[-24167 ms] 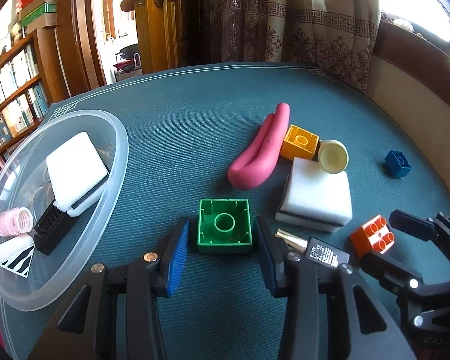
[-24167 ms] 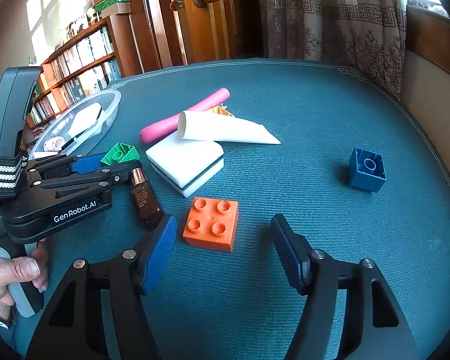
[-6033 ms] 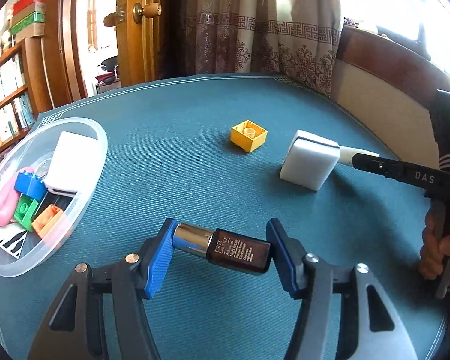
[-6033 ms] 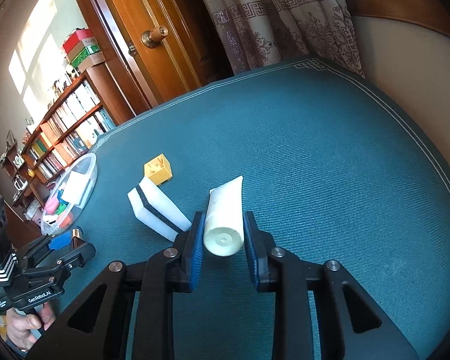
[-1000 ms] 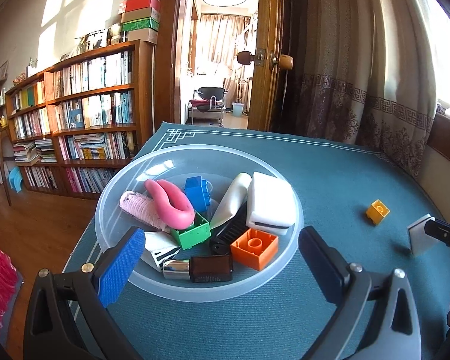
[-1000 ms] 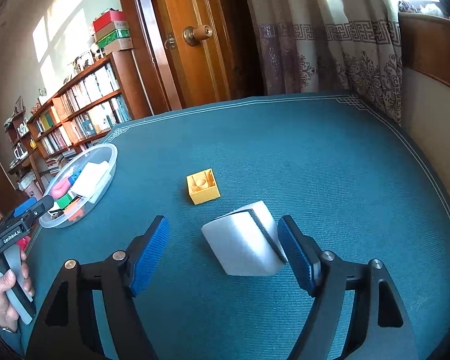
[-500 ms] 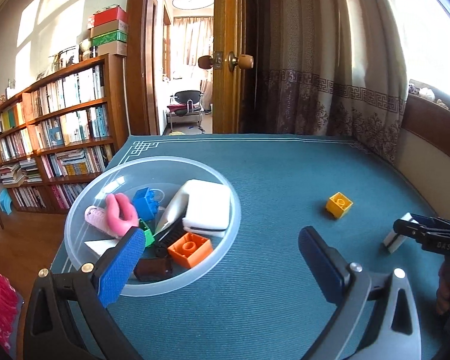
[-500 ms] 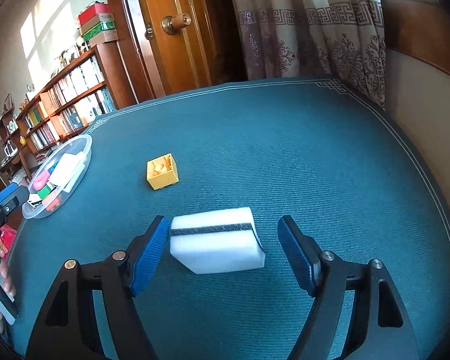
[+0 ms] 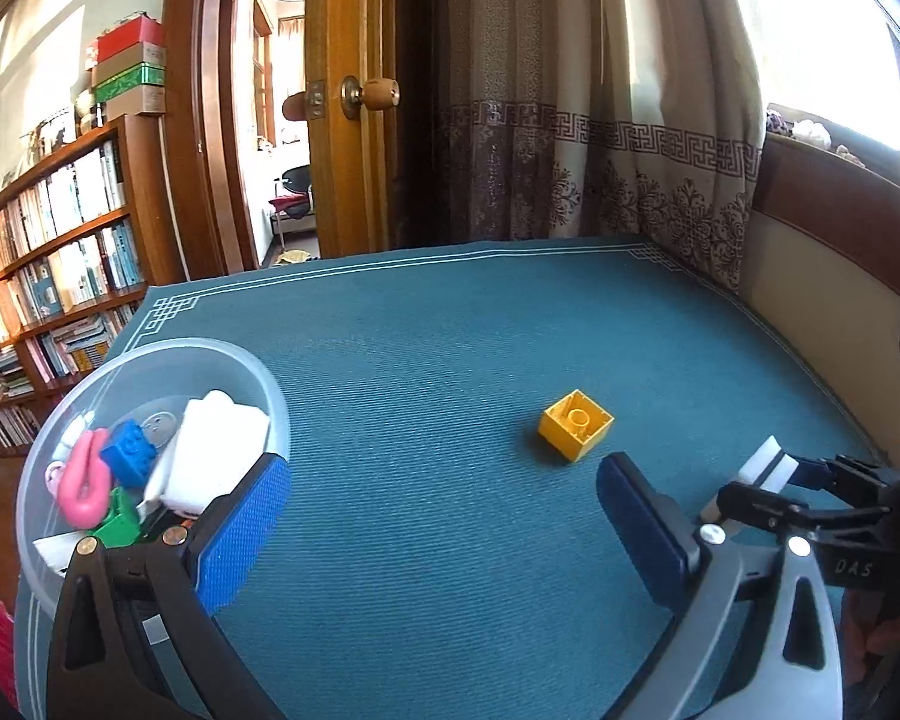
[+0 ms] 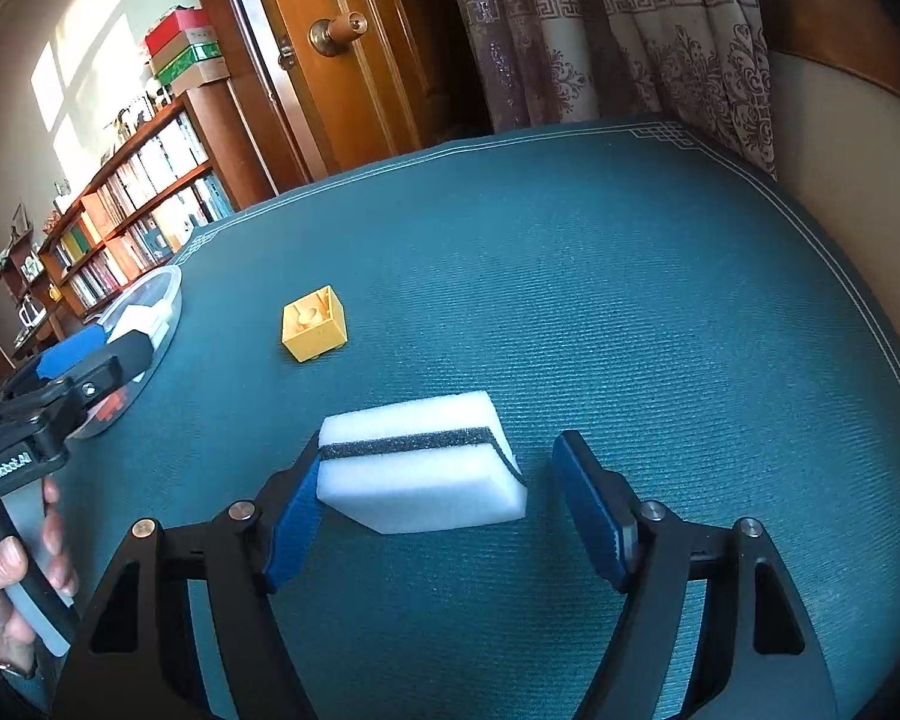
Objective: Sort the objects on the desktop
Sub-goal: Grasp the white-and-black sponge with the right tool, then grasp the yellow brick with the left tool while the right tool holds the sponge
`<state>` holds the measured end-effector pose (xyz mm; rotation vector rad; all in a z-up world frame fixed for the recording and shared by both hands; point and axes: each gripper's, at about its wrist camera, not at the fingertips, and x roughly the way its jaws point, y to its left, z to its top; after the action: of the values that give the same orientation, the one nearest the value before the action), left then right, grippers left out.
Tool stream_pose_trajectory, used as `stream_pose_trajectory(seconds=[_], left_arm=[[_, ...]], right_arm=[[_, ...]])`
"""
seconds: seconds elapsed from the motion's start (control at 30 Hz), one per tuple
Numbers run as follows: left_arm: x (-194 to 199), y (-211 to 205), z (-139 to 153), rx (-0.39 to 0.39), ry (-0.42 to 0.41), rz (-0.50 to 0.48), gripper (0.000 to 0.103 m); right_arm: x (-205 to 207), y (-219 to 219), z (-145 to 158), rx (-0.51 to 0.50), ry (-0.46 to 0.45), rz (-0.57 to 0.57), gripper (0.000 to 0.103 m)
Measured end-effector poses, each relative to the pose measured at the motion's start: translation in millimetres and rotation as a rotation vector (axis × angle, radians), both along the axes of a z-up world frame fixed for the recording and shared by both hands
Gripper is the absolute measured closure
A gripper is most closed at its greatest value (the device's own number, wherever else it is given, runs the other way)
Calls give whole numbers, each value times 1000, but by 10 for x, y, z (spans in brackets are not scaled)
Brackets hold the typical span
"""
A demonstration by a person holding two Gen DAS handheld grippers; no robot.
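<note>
A white sponge with a dark stripe point(image 10: 423, 462) lies on the teal table between the fingers of my right gripper point(image 10: 444, 510), which is open; the left pad touches the sponge's end, the right pad stands apart. In the left wrist view the same sponge point(image 9: 762, 471) shows at the right, by the right gripper's tip. A yellow brick point(image 9: 576, 425) point(image 10: 314, 333) sits upside down mid-table. My left gripper point(image 9: 444, 531) is open and empty, short of the brick. The clear bowl point(image 9: 60, 420) point(image 10: 171, 288) at the left holds bricks, a pink piece and a white sponge.
The teal table top point(image 9: 450, 330) has a padded bench back point(image 9: 834, 276) along its right edge. A curtain point(image 9: 570, 120), a wooden door point(image 9: 354, 120) and bookshelves point(image 9: 48, 252) stand beyond the far and left edges. A hand point(image 10: 6, 576) holds the left gripper's handle.
My left gripper has swung right, away from the bowl and toward the yellow brick. My right gripper has moved in around the sponge, its left pad now against the sponge's end.
</note>
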<state>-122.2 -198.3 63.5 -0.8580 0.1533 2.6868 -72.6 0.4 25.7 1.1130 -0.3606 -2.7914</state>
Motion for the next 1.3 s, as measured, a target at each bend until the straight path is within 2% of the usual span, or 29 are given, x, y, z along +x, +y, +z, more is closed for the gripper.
stream_pose_trajectory(seconds=[0.1, 0.3, 0.5, 0.6, 0.77, 0.87, 1.03, 1.1, 1.17, 1.3], left_arm=[[-119, 184, -58, -5, -32, -20, 0], [-286, 515, -146, -59, -54, -61, 0], [-443, 742, -272, -129, -86, -72, 0], [-494, 825, -339, -139, -104, -79, 0], [-526, 988, -445, -153, -141, -114, 2], [-529, 1086, -513, -182, -166, -139, 13], [-526, 1110, -506, -155, -177, -153, 29], [-542, 1099, -512, -132, -191, -162, 48], [-541, 1082, -511, -121, -193, -152, 58], [-497, 1062, -508, -113, -192, -147, 59]], right_arm=[[35, 38, 25, -29, 12, -3, 36], [89, 169, 74, -96, 32, -32, 41], [106, 280, 99, -151, 37, -55, 42], [112, 313, 94, -188, 33, -56, 46], [119, 354, 111, -190, 44, -67, 48], [116, 364, 103, -198, 43, -66, 49], [127, 357, 111, -191, 47, -66, 49], [127, 367, 112, -195, 47, -68, 49], [129, 373, 115, -197, 48, -69, 49], [136, 366, 116, -191, 52, -69, 50]])
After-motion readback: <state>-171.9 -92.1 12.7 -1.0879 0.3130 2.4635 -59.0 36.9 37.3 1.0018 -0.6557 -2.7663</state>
